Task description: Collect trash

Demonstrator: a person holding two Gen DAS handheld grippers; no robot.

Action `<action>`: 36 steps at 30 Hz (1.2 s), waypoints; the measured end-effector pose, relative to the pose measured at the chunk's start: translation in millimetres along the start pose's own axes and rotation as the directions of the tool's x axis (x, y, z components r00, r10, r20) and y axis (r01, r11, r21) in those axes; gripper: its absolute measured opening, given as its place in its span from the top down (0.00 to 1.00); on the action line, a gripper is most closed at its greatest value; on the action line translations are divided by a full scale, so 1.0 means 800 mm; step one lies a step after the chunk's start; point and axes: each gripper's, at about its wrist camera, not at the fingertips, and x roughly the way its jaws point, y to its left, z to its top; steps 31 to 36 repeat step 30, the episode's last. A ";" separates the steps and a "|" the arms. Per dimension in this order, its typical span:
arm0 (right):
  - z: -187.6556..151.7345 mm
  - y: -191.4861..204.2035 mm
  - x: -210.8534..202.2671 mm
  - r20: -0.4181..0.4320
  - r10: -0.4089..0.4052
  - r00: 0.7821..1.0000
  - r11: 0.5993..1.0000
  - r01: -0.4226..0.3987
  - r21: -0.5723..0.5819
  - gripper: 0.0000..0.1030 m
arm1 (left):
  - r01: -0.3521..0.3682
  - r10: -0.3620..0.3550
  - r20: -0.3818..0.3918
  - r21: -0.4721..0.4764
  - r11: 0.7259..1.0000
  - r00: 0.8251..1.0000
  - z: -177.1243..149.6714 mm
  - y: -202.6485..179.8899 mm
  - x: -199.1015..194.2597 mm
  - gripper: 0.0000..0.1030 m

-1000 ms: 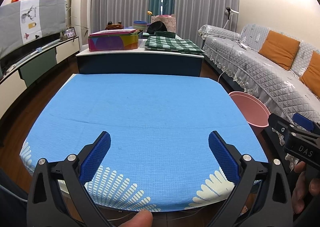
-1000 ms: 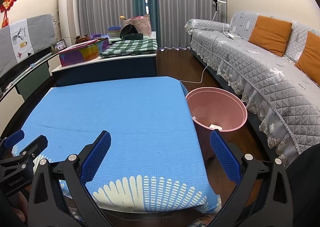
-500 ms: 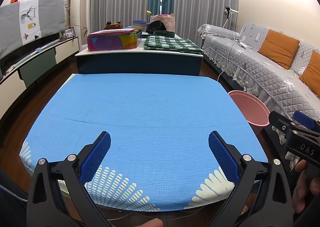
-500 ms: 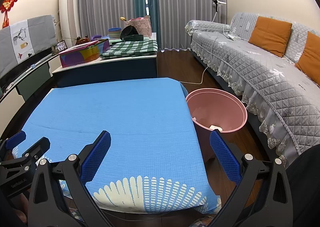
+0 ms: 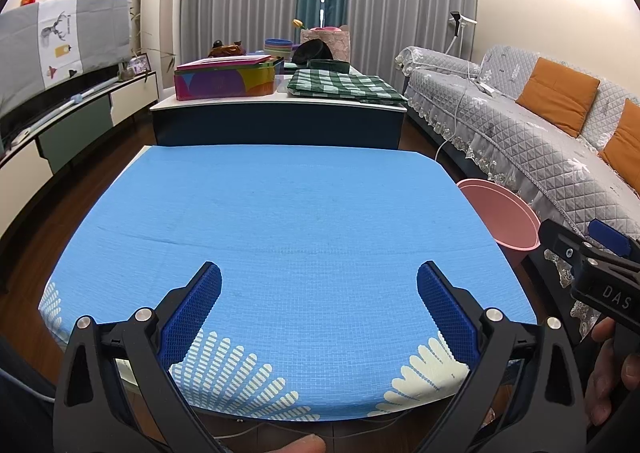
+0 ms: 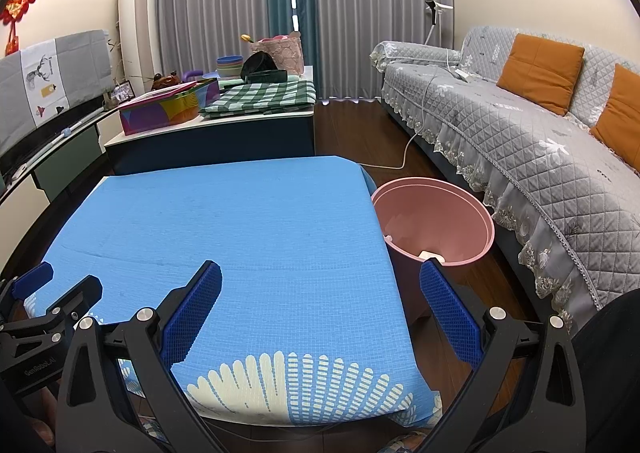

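Observation:
A pink bin [image 6: 434, 219] stands on the floor right of the blue-clothed table [image 6: 240, 221]; a white scrap [image 6: 431, 255] lies at its bottom. The bin also shows in the left wrist view [image 5: 500, 215]. No trash shows on the blue cloth [image 5: 288, 213]. My left gripper [image 5: 319, 305] is open and empty over the table's near edge. My right gripper [image 6: 320, 305] is open and empty over the table's near right corner. Each gripper shows at the edge of the other's view, the right one [image 5: 592, 265] and the left one [image 6: 44, 309].
A dark low cabinet [image 5: 280, 121] behind the table holds a colourful box [image 5: 224, 79], a green checked cloth [image 5: 340, 87] and bowls. A grey sofa [image 6: 540, 133] with orange cushions runs along the right. A TV stand [image 5: 60, 113] is at left. A white cable [image 6: 408, 149] lies on the floor.
Both grippers have drawn back and risen slightly; the table looks a little farther off. Both stay open and empty.

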 end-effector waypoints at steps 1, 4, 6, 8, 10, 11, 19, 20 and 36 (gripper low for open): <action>0.000 0.000 0.000 0.001 -0.001 1.000 1.000 0.001 0.000 0.05 | 0.001 -0.001 0.000 0.000 1.000 1.000 0.000 0.000 0.000 0.08; 0.000 0.000 0.000 0.000 0.000 1.000 1.000 0.000 0.000 0.05 | 0.000 0.000 -0.003 0.001 1.000 1.000 -0.001 0.000 0.000 0.08; 0.000 0.001 0.000 0.000 0.000 1.000 1.000 0.000 0.000 0.05 | 0.000 0.000 -0.009 0.002 1.000 1.000 -0.004 0.000 0.001 0.08; 0.000 0.000 0.000 0.001 0.000 1.000 1.000 0.000 0.000 0.05 | 0.000 0.000 -0.012 0.001 1.000 1.000 -0.006 0.000 0.001 0.08; 0.000 0.000 0.000 0.001 0.000 1.000 1.000 0.000 0.000 0.05 | 0.001 -0.001 -0.012 0.002 1.000 1.000 -0.007 0.000 0.001 0.08; 0.000 0.000 0.000 0.000 0.000 1.000 1.000 0.000 0.000 0.05 | 0.001 -0.001 -0.012 0.002 1.000 1.000 -0.008 0.000 0.000 0.08; 0.002 0.001 -0.001 0.002 -0.001 1.000 1.000 0.001 -0.002 0.05 | 0.002 -0.002 -0.006 0.005 1.000 1.000 -0.010 -0.003 0.000 0.08; 0.002 0.001 -0.001 0.002 -0.001 1.000 1.000 0.001 -0.001 0.05 | 0.002 -0.002 -0.007 0.008 1.000 1.000 -0.011 -0.004 0.000 0.08; 0.003 0.002 -0.001 0.002 0.000 1.000 1.000 0.000 0.000 0.05 | -0.012 0.012 -0.028 0.005 1.000 1.000 -0.008 -0.002 0.003 0.08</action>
